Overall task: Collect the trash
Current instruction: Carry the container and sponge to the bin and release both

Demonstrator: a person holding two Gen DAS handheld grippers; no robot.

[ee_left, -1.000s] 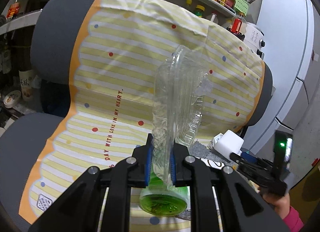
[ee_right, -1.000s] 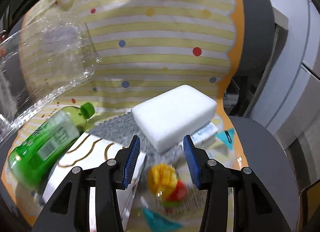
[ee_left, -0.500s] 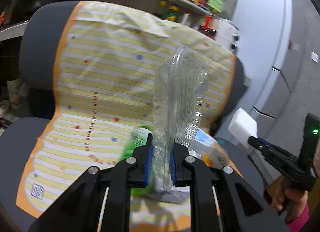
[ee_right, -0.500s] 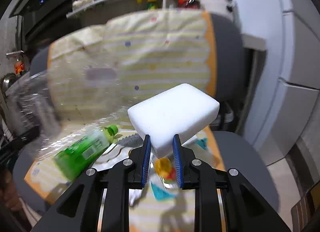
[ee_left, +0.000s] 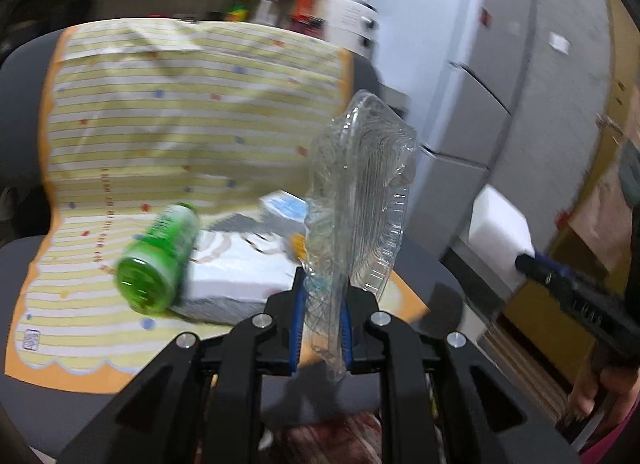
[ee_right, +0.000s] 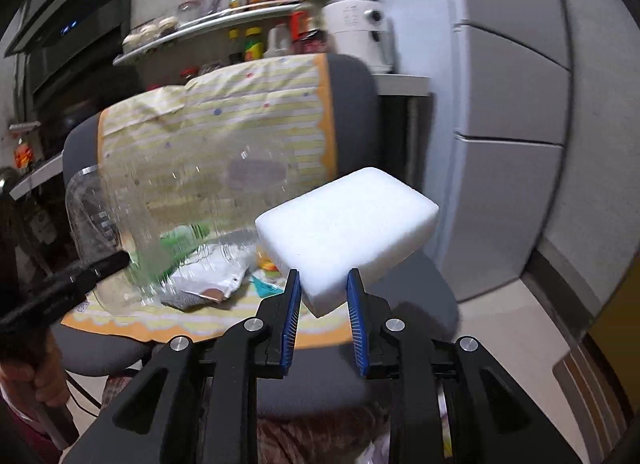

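Chair (ee_right: 360,104) with striped cloth (ee_left: 160,124) carries what trash is left: bottle (ee_left: 160,256) and wrappers near the seat's front edge. Left gripper (ee_left: 322,324) is clamped on the clear tray (ee_left: 360,204); right gripper (ee_right: 324,304) is clamped on the foam block (ee_right: 344,224). We carry both clear of the chair, keeping the 2 grips firm and level until over a bin, which is not in view.

We closed the right gripper (ee_right: 324,314) on the white foam block (ee_right: 348,224), which a second ago lay on the pile between wide jaws, and lifted it clear of the chair seat (ee_right: 424,296). In the left wrist view that block (ee_left: 498,232) went from 5 o'clock, low beside the pile, out to 3 o'clock. The green bottle (ee_left: 160,260) slid from 6 toward 8 o'clock as we pulled the left gripper (ee_left: 322,324) back with its clear clamshell (ee_left: 360,200).
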